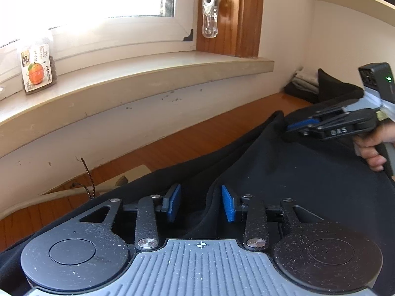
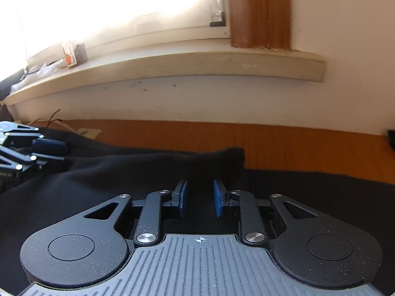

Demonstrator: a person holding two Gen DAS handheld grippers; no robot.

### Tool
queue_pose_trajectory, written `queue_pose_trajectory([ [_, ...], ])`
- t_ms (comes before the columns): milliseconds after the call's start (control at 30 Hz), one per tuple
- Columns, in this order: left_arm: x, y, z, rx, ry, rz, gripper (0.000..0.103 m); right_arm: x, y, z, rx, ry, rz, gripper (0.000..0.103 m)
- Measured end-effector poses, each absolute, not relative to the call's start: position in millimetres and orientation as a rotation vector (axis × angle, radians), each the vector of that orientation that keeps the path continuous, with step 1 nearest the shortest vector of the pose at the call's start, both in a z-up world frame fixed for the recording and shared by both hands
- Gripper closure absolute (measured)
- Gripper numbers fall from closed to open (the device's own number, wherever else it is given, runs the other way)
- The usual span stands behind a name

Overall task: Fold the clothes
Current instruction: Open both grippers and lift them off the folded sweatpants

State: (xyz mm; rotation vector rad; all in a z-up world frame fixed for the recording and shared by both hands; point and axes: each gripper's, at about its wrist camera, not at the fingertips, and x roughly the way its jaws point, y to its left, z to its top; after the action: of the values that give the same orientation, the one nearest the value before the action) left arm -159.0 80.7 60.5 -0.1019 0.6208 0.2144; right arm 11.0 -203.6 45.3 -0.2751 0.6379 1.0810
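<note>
We hold a gripper in each hand over a black piece of clothing (image 1: 284, 185) that lies spread on a brown wooden table (image 1: 197, 143).

Our left gripper (image 1: 201, 203) has its blue pads a little way apart. A fold of the black cloth sits between them, but the pads do not squeeze it.

Our right gripper (image 1: 292, 127) is off to the side, with a hand (image 1: 372, 148) around its handle. Its pads are closer together, and they pinch a bunched-up corner of the black cloth. That corner is lifted off the table. In the right wrist view the dark cloth fills the gap between the pads (image 2: 218, 198).

Behind the table is a pale window sill (image 1: 138, 74) with a small packet (image 1: 37, 71) that has an orange on it.
</note>
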Motion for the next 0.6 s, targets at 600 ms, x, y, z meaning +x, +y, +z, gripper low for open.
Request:
queue_pose_trajectory([
  [600, -78.8, 33.0, 68.4, -0.063, 0.624, 0.079, 0.062, -28.3, -287.6, 44.1, -0.286, 0.528, 1.094, 0.077],
])
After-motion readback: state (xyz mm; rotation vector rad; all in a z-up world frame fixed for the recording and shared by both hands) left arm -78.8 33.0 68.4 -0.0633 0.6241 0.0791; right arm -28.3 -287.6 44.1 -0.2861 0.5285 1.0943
